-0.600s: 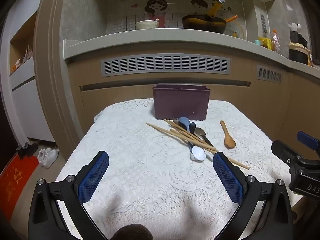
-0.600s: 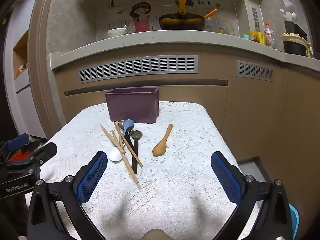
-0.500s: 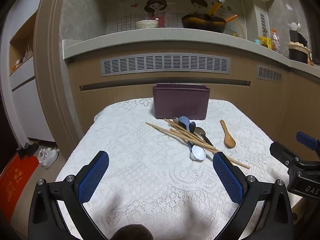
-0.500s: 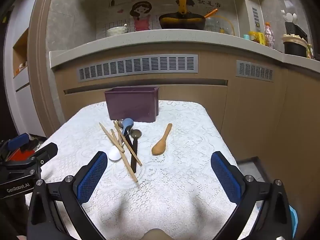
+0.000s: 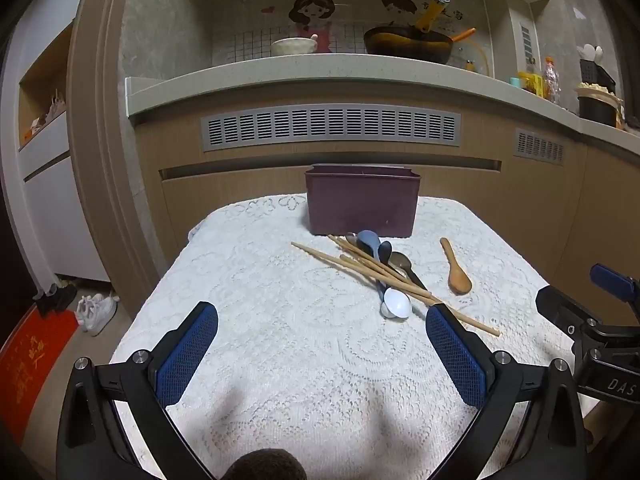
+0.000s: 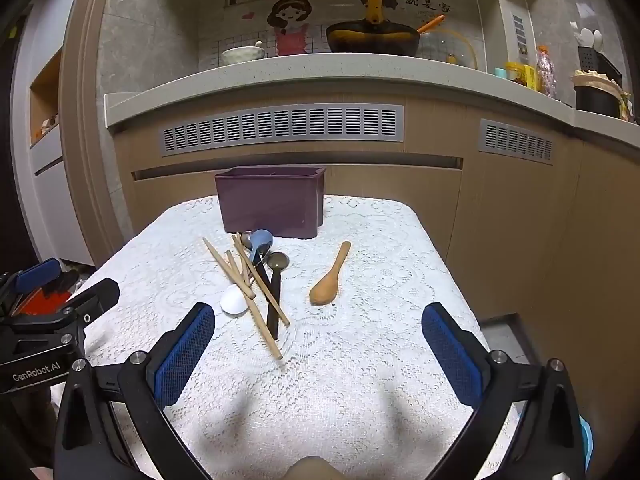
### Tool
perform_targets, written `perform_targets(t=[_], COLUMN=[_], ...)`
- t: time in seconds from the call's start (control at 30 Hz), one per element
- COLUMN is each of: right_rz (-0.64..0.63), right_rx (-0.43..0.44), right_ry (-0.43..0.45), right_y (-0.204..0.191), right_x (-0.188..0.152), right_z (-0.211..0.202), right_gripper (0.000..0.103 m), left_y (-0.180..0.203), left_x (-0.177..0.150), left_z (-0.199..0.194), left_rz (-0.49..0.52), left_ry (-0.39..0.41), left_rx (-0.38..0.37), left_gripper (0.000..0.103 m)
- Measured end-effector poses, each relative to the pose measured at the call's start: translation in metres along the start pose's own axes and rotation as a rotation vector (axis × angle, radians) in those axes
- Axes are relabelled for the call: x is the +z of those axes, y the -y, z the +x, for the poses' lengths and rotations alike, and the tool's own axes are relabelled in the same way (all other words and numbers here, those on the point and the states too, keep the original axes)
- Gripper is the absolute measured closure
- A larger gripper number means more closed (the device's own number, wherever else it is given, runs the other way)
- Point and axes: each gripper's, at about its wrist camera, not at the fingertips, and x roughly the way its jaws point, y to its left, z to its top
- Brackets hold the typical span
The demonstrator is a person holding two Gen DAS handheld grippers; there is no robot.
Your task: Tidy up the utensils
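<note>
A dark purple utensil box [image 5: 362, 200] stands at the far side of the table; it also shows in the right wrist view [image 6: 270, 202]. In front of it lies a pile of wooden chopsticks [image 5: 372, 268], a blue spoon [image 5: 370, 242], a white spoon [image 5: 396, 306] and a dark-handled metal spoon [image 6: 276, 280]. A wooden spoon [image 5: 456, 270] lies apart to the right, also in the right wrist view [image 6: 330, 278]. My left gripper [image 5: 322, 354] is open and empty, near the pile. My right gripper [image 6: 318, 354] is open and empty, short of the wooden spoon.
The table wears a white lace cloth [image 5: 304, 344]. Behind it runs a wooden counter front with vents [image 5: 330, 126]; a pan and bowl sit on top. Shoes and a red mat [image 5: 32, 356] lie on the floor at left. Floor drops off right of the table [image 6: 508, 340].
Both grippers have eased slightly forward toward the utensils. Nothing on the table has moved.
</note>
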Motion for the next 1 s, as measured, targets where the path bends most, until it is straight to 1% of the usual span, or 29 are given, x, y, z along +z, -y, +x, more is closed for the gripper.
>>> perform_targets(t=[0.03,1.0], right_rz=[0.002,0.009], right_rx=[0.001,0.011], right_ry=[0.000,-0.008], right_y=[0.0007,0.0022], right_x=[-0.0007,0.0001], right_z=[-0.0002,0.0024], right_gripper=[0.001,0.000], left_y=[-0.0002,-0.0028], left_x=[-0.0042,-0.0042], left_z=[0.0074,0.0081], left_rz=[0.003,0.000], left_ry=[-0.003,-0.013], left_rx=[0.000,0.005], left_gripper=[0.000,0.000])
